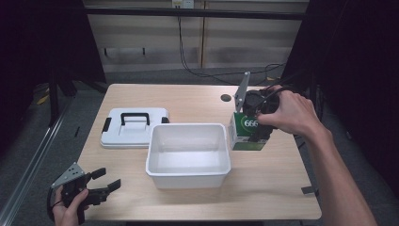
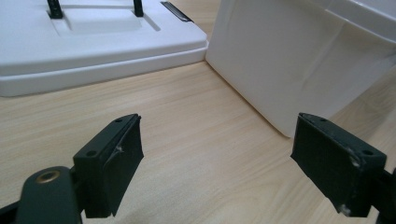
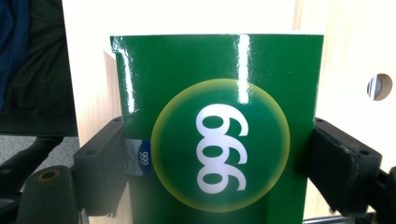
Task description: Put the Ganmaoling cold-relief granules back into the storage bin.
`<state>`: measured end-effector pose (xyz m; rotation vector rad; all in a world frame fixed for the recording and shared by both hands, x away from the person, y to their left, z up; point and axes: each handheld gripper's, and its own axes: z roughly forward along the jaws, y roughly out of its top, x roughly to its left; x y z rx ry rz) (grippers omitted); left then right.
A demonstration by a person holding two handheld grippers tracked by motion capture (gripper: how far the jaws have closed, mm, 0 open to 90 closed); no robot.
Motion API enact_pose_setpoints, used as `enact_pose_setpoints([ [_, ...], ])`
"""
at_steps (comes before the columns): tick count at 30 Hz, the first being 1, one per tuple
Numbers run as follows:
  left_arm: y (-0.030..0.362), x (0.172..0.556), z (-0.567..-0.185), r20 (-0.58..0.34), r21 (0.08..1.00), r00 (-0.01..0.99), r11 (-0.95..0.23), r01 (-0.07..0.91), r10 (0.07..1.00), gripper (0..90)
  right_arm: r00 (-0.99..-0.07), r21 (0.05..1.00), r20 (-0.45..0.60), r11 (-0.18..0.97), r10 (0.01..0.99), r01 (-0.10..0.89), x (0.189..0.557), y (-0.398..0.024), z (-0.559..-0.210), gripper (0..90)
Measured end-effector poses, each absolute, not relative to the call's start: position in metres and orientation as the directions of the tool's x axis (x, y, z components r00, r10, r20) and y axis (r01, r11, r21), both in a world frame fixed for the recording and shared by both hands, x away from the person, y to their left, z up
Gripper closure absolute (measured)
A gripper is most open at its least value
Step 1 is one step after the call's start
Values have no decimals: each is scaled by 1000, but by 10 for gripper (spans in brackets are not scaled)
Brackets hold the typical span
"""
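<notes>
I see the green box (image 1: 248, 132) with the white "666" in a yellow-ringed circle standing on the worktop (image 1: 263, 188) at about three o'clock from the white tub (image 1: 188, 155), just beside the tub's right wall. My right tool (image 1: 258, 134) comes down on it from above, and in the right gripper view the box (image 3: 219, 135) sits between the two black jaws, each pressed against one side, so I read that tool (image 3: 219, 154) as clamped on the box. The tub is open at the top and stands near the middle of the worktop. At about ten o'clock from it lies the white lid (image 1: 134, 127) with its black handle, flat on the wood and close to the tub's back left corner. My left tool (image 1: 101, 183) hangs at about eight o'clock from the tub, over the near left edge of the worktop, its jaws spread wide with nothing between them; in the left gripper view the lid (image 2: 93, 46) and the tub's wall (image 2: 289, 60) lie ahead of those jaws.
</notes>
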<state>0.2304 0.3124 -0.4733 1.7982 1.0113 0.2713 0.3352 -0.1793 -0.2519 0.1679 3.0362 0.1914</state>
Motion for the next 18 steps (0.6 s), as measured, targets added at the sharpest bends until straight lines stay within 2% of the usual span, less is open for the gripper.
enact_pose_setpoints([
  [18,315,230,-474,-254,851,618,-133,509,744,159,-994,147,-83,988,69,56,351,-129,-257,157],
])
